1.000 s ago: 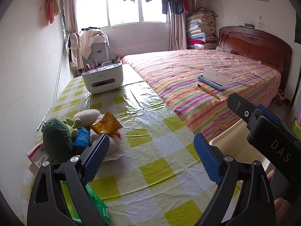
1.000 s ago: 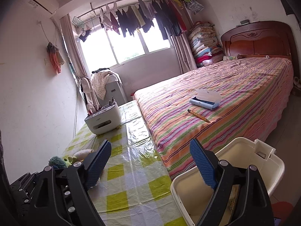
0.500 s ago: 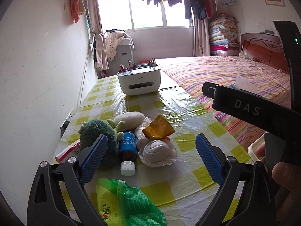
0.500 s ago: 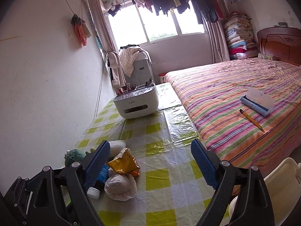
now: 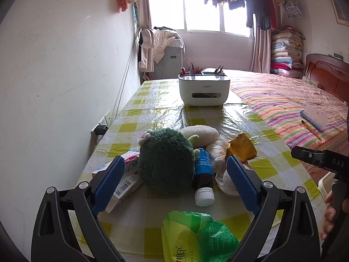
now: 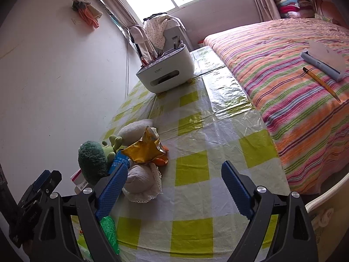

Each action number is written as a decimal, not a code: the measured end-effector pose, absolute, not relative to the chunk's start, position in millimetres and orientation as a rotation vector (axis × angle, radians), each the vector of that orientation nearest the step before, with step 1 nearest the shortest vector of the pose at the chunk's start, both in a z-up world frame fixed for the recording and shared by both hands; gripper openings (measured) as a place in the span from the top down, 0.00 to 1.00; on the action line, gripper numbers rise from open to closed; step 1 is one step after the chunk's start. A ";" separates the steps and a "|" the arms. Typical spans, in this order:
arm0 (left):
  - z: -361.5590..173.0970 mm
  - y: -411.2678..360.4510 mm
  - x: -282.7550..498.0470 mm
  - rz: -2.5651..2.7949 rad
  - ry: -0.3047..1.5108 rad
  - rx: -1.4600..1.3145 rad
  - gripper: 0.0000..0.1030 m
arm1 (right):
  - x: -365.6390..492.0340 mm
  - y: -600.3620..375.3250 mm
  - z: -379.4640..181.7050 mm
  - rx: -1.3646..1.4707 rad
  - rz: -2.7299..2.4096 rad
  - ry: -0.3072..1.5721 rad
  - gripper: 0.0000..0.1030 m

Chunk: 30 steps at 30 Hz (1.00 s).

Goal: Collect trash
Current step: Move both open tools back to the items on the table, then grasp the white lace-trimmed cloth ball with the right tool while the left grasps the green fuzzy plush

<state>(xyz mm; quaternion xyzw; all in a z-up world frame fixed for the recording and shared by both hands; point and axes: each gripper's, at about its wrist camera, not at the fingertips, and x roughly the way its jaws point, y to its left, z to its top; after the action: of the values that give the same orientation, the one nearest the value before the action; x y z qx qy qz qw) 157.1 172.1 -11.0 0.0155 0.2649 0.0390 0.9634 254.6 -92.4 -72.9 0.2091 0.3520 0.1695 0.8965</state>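
The left gripper (image 5: 174, 181) is spread wide with nothing pinched; the green plush toy (image 5: 166, 161) and the blue-labelled bottle (image 5: 203, 174) sit between its pads on the checked tablecloth (image 5: 152, 118). A green plastic wrapper (image 5: 196, 238) lies just below them, nearer the camera. The crumpled gold wrapper (image 6: 145, 149) rests atop the white cloth bundle (image 6: 141, 181), just beside the left pad of the right gripper (image 6: 172, 187), whose fingers also stand wide apart and empty.

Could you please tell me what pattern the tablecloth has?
The tablecloth is a yellow-green and white check, clearest in the right wrist view.
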 end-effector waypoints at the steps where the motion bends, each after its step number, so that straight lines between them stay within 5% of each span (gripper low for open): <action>1: -12.8 178.4 158.2 0.086 0.549 0.021 0.10 | 255.5 -93.0 -74.7 0.439 0.345 0.733 0.17; 30: -46.6 233.6 227.7 0.135 0.717 -0.232 0.10 | 311.4 24.9 -118.8 0.146 0.465 0.936 0.18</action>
<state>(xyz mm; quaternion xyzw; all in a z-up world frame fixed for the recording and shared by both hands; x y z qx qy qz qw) 227.7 233.6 -46.6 -0.1130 0.3498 0.0657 0.9277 311.4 24.9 -118.8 0.0695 0.4468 0.2217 0.8639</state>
